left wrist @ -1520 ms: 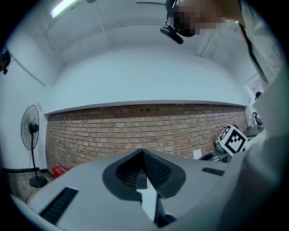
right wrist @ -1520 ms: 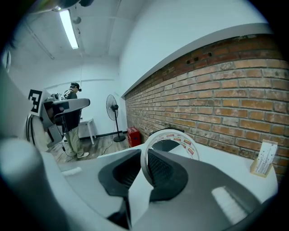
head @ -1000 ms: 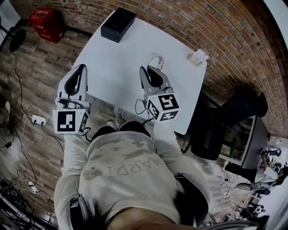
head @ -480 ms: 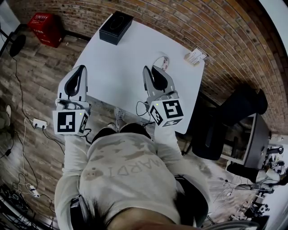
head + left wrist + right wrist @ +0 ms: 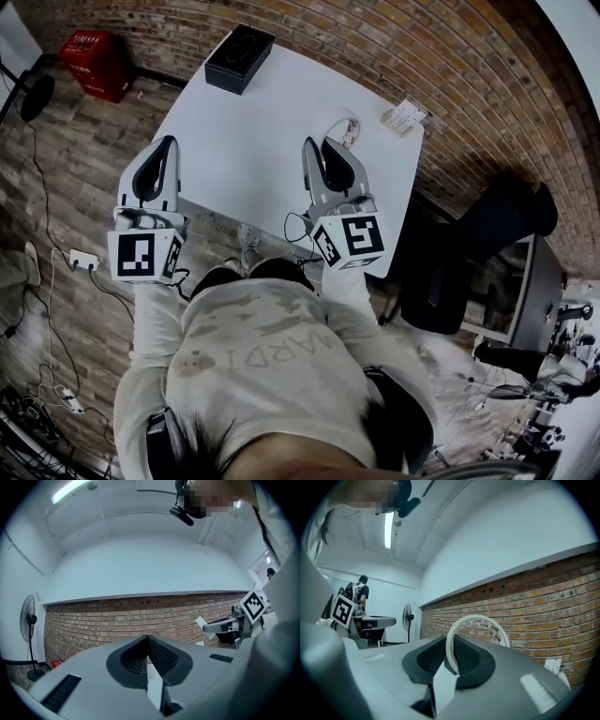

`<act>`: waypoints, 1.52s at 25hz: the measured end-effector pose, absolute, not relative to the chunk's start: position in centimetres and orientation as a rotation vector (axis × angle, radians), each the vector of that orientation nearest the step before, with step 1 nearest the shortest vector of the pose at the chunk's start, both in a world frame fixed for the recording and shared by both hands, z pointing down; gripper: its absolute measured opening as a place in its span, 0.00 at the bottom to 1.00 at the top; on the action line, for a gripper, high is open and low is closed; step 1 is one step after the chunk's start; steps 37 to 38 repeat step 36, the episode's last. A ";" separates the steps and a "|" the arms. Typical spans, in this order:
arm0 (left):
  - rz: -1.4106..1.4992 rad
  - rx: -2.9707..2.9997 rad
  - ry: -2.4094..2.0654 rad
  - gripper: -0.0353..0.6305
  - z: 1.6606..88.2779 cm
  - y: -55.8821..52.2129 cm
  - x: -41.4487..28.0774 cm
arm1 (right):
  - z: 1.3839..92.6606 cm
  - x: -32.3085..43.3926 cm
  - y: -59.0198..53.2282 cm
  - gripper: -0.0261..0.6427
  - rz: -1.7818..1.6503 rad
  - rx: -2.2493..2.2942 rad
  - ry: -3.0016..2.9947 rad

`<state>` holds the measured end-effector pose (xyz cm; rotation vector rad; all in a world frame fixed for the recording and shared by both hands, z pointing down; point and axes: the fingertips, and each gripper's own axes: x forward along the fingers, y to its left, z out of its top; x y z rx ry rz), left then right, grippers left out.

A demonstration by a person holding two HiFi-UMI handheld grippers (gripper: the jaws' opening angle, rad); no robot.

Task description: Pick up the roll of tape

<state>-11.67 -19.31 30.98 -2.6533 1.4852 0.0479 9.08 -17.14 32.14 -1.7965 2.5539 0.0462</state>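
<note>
In the head view, the right gripper [image 5: 317, 147] is found slightly further towards two o'clock than a second ago, and the roll of tape [image 5: 348, 131] has been carried along with it, so that it is no longer seen against the same patch of the white table [image 5: 234, 122]. From this the pick-up is judged to be practically done: the roll appears to have been lifted clear and only needs to be kept secure. The left gripper [image 5: 165, 143] is held at the table's near edge, well apart from the roll, at about nine o'clock of it. A black box [image 5: 241, 56] is left at the far end of the table, at eleven o'clock of the roll.

In the left gripper view, that gripper's jaws [image 5: 147, 639] are seen pressed together with nothing between them, and the right gripper [image 5: 233, 624] is glimpsed at three o'clock.

In the right gripper view, the jaws [image 5: 451, 657] are seen narrowly parted and clamped on the roll's band [image 5: 477, 618]. The ring is held upright on edge, its lower left rim pinched between the pads, while the rest projects towards one o'clock before the brick wall [image 5: 553, 597]
</note>
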 end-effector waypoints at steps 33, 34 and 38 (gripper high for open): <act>0.064 -2.676 1.482 0.06 31.1 -18.1 -11.7 | 30.2 8.8 -15.5 0.12 0.127 -1.795 2.509; 0.065 -2.677 1.480 0.06 31.1 -18.1 -11.6 | 30.2 8.8 -15.5 0.12 0.128 -1.796 2.507; 0.068 -2.679 1.476 0.06 31.1 -18.0 -11.5 | 30.2 8.9 -15.4 0.12 0.131 -1.797 2.504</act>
